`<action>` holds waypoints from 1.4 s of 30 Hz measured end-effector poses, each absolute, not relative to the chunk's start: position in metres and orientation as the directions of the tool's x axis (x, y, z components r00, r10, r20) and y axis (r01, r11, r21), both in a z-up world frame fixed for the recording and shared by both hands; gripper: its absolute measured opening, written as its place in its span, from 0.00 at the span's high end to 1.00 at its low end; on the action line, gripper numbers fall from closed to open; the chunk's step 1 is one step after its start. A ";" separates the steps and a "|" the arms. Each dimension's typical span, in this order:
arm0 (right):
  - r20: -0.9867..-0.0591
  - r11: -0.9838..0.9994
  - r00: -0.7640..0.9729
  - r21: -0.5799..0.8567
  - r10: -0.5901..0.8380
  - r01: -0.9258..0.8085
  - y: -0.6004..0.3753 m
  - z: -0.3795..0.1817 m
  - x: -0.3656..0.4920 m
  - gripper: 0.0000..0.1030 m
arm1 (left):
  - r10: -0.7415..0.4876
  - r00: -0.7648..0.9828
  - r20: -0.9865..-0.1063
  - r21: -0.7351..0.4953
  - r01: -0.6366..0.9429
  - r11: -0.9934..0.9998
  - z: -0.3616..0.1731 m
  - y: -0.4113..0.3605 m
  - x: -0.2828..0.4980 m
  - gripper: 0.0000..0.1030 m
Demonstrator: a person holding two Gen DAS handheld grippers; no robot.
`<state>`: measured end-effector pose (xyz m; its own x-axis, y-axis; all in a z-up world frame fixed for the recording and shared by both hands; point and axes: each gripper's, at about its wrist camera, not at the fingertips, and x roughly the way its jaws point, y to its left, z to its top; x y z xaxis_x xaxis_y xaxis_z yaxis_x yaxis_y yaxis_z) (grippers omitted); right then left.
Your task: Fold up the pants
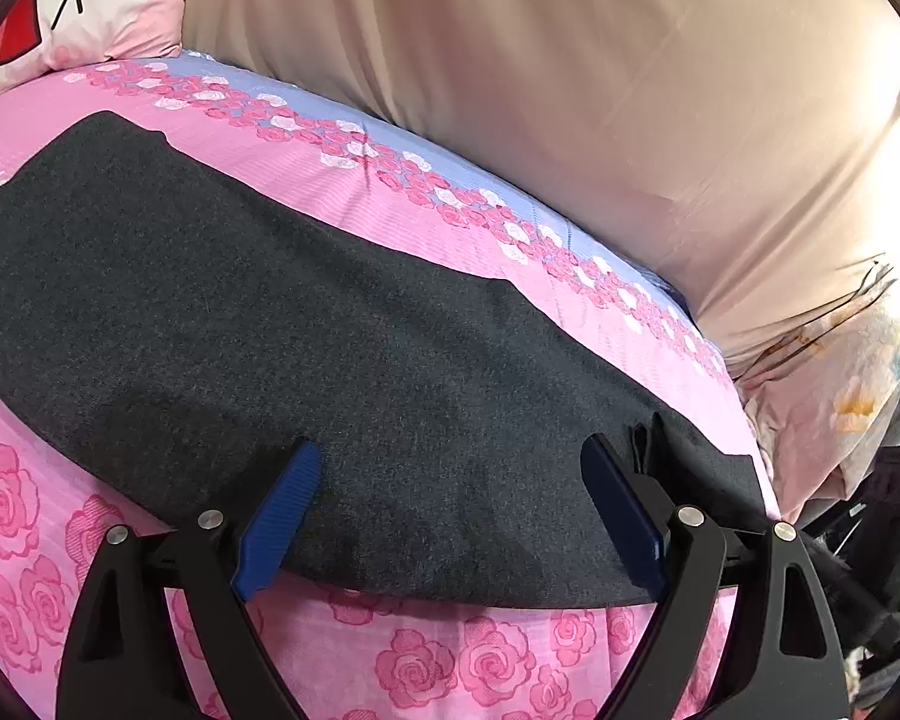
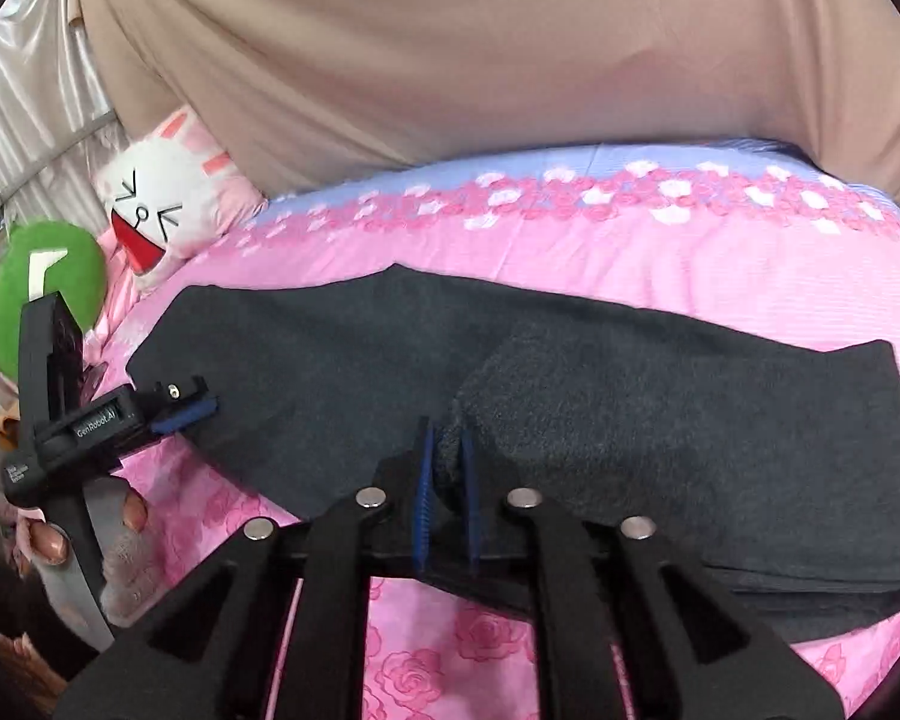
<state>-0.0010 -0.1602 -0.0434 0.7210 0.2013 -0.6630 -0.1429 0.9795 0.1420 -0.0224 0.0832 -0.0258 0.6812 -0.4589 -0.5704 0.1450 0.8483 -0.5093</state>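
Your right gripper (image 2: pixel 447 468) pinches a raised fold of the pants (image 2: pixel 630 396); your left gripper (image 1: pixel 450 510) stands wide over them.

The right gripper (image 2: pixel 447 450) pinches a raised fold of the dark pants (image 2: pixel 630 396) on the pink bedsheet (image 2: pixel 570 246).

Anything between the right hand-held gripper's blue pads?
Yes: a raised fold of the dark grey pants sits pinched between the right hand-held gripper pads, seen in the right wrist view.
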 end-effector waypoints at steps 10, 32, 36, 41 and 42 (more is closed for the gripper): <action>-0.695 0.997 0.715 0.043 0.078 -0.066 -0.157 -0.062 0.003 0.87 | -0.451 0.683 -0.575 -0.489 0.156 0.858 -0.024 0.078 -0.023 0.17; -0.665 0.984 0.733 0.177 0.141 -0.028 -0.161 -0.037 0.055 0.81 | -0.449 0.672 -0.588 -0.441 0.199 0.875 -0.023 0.069 -0.026 0.17; -0.709 0.994 0.700 0.107 0.080 -0.006 -0.157 -0.047 0.080 0.81 | -0.389 0.681 -0.621 -0.370 0.182 0.911 -0.023 0.060 -0.027 0.17; -0.668 0.991 0.735 0.120 0.119 -0.051 -0.141 -0.029 0.092 0.81 | -0.345 0.679 -0.648 -0.319 0.169 0.932 -0.025 0.054 -0.026 0.16; -0.694 0.993 0.712 0.103 0.107 -0.049 -0.139 -0.038 0.105 0.81 | -0.342 0.677 -0.651 -0.315 0.169 0.934 -0.025 0.053 -0.025 0.16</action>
<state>0.1047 -0.1386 -0.0385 0.7117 0.1073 -0.6942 -0.0494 0.9935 0.1028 -0.0250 0.0531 -0.0250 0.6773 -0.3422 -0.6513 0.1685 0.9339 -0.3154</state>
